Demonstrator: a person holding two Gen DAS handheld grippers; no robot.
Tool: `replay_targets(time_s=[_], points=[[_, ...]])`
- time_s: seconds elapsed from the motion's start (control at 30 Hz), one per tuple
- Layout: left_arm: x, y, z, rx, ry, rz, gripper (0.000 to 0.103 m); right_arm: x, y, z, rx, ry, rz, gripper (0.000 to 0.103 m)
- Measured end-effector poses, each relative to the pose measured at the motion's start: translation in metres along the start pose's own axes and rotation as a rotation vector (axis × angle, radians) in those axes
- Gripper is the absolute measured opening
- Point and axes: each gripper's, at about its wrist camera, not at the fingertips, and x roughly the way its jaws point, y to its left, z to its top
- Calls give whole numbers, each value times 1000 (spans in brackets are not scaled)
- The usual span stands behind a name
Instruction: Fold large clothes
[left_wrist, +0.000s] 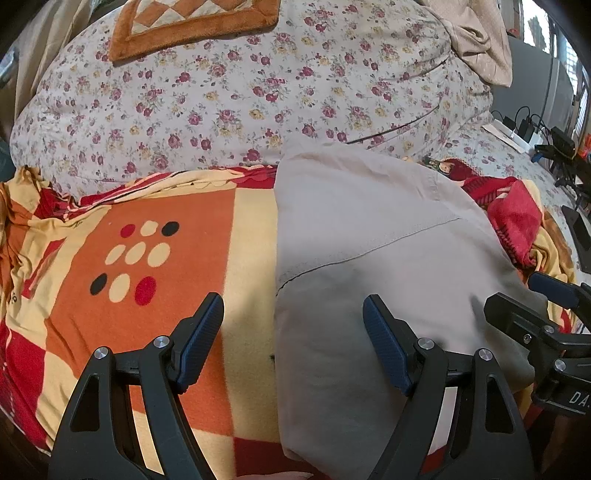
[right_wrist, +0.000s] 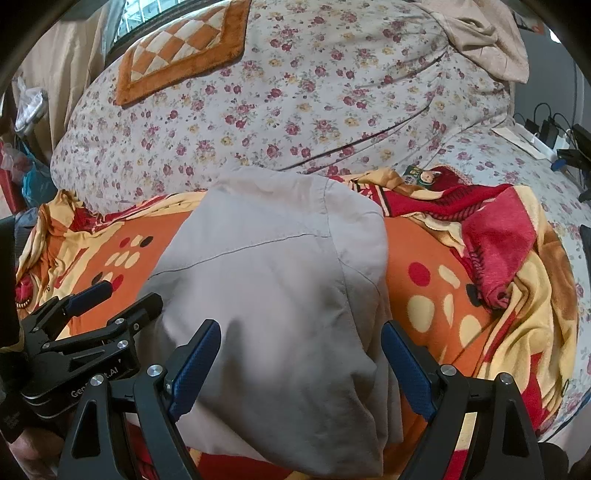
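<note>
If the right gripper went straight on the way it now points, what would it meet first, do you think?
Most likely the folded beige garment: it lies directly between and ahead of the open right gripper, on the patterned blanket. How near it lies is hard to judge.

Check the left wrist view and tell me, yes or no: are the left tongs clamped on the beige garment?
No. The left tongs stand wide open above the beige garment's left edge, gripping nothing.

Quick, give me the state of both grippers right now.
Left gripper: open, holding nothing, above the edge of the beige garment.
Right gripper: open, holding nothing, fingers astride the garment.
</note>
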Motion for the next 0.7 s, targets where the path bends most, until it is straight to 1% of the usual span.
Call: replay_targets(time_s=[0.7], points=[[0,-1,0,5,-1,2,78,1,0,0,2,8,1,87]])
